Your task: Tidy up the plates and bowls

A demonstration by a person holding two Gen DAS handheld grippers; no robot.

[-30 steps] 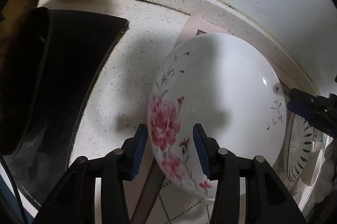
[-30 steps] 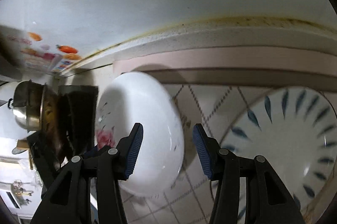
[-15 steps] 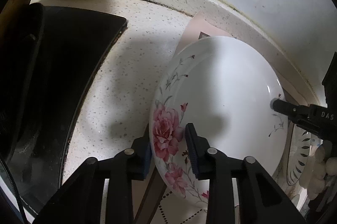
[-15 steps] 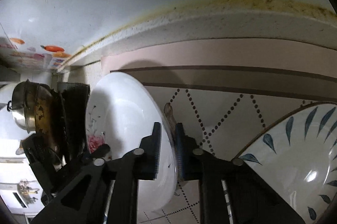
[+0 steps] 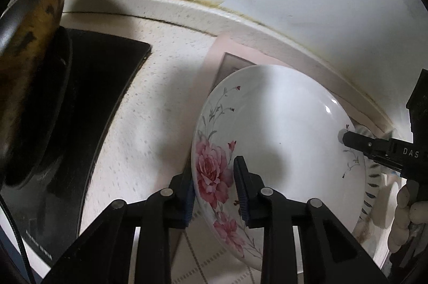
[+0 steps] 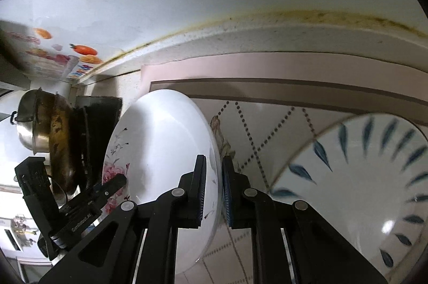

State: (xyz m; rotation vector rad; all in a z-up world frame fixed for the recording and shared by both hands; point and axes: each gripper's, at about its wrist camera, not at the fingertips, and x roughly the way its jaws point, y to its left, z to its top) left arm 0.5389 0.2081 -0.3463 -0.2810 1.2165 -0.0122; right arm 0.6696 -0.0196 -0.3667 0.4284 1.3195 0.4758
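A home kitchen: a speckled stone countertop (image 5: pixel 165 86) met a stained wall, beside a black cooktop (image 5: pixel 88 107) and blackened pots (image 6: pixel 53 134).

White plate (image 5: pixel 281 129) bears pink roses with grey stems. Second plate (image 6: pixel 374 177): white, blue leaf marks. Mat (image 6: pixel 267 123): pink, brown stripe, dotted diamonds. Countertop (image 5: pixel 160 102): speckled cream.

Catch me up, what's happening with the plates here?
A person is working two handheld grippers on the floral plate. The left gripper is clamped on the rim by the pink roses; the right gripper is clamped on the opposite rim. The plate looks tilted up off the patterned mat between them. A plate with blue leaf marks sits beside it on the right gripper's side. A black cooktop with a worn pan is on the other side.
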